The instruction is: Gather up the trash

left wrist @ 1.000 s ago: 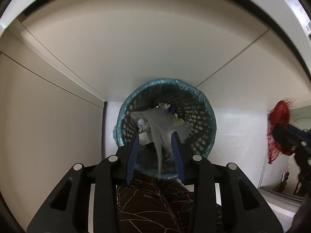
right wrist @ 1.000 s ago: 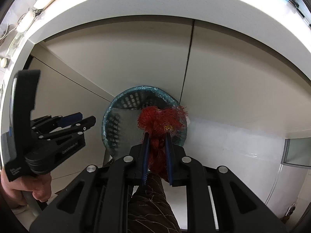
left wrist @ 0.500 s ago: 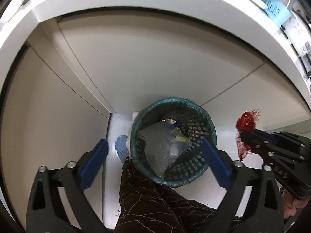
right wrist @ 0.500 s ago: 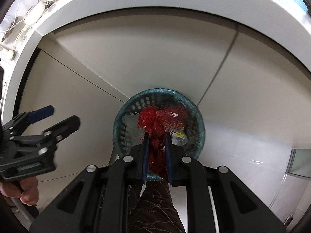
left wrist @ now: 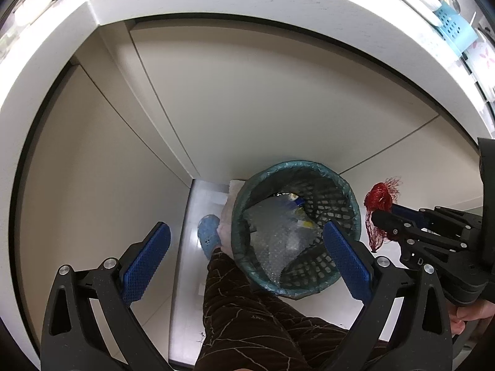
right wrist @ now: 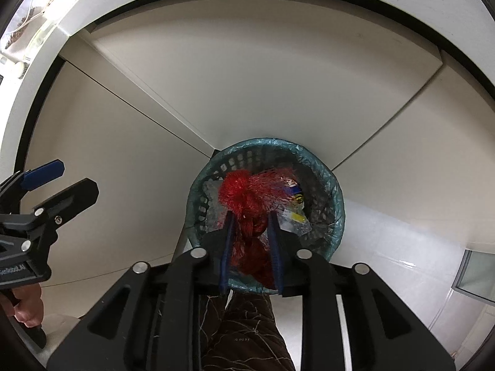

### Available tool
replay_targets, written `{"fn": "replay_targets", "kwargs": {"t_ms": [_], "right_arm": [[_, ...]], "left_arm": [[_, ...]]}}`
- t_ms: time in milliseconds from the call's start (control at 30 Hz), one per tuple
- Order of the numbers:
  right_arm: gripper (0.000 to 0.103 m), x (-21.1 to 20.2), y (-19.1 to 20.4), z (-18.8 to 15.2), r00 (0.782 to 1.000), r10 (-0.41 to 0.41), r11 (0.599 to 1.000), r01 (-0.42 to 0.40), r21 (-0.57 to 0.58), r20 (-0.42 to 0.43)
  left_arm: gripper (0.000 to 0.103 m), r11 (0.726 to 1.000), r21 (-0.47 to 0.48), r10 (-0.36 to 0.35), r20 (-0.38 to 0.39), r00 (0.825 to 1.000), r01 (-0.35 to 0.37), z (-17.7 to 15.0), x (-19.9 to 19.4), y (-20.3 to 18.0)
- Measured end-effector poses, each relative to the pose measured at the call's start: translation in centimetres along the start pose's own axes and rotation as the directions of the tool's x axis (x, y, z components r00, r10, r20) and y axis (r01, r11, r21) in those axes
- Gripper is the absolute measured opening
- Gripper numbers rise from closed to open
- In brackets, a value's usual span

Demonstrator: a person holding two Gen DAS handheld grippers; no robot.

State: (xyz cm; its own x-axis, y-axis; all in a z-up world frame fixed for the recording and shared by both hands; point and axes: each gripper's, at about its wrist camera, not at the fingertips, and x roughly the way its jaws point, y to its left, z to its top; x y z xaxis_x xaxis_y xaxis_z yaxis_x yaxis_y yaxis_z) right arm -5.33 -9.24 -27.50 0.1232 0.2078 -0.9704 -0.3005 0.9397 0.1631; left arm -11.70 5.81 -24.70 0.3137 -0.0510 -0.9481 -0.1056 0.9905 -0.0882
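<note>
Both wrist cameras look steeply down along their own fingers, from above and fairly near the bin [left wrist: 295,232] [right wrist: 266,213] by the cabinet doors [left wrist: 247,99]. Each view also catches the other hand-held gripper at its edge, and both share the bin.

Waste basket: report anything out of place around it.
Nothing is spilled. The waste basket stands upright, liner folded over its rim, bubble wrap inside. Only the red mesh netting remains outside, between the right gripper's fingers.
</note>
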Motion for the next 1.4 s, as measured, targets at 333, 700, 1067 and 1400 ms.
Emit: {"fn": "replay_targets", "kwargs": {"t_ms": [333,700,1067,1400], "right_arm": [[0.036,0.6,-0.1,0.3,1.000,-0.014,1.000,0.014,-0.002,-0.004],[0.078,-3.8,-0.7,0.7,0.997,-0.043,0.999,0.041,0.036,0.069],[0.094,-17.4,-0.9,2.5,0.970,-0.107,0.987,0.077,0.145,0.217],[0.094,-28.8,-0.4,0.3,0.945,-0.152,0.971,0.088,0.223,0.289]], "left_arm": [[0.097,1.000,-0.011,0.009,-0.014,1.000,-0.009,-0.1,0.9,0.1],[0.097,1.000,-0.008,-0.008,-0.003,1.000,0.008,0.5,-0.9,-0.4],[0.097,0.999,0.027,-0.024,0.071,0.997,0.022,3.3,-9.9,-3.2],[0.097,0.998,0.064,-0.038,0.156,0.987,0.029,4.5,-21.5,-5.8]]}}
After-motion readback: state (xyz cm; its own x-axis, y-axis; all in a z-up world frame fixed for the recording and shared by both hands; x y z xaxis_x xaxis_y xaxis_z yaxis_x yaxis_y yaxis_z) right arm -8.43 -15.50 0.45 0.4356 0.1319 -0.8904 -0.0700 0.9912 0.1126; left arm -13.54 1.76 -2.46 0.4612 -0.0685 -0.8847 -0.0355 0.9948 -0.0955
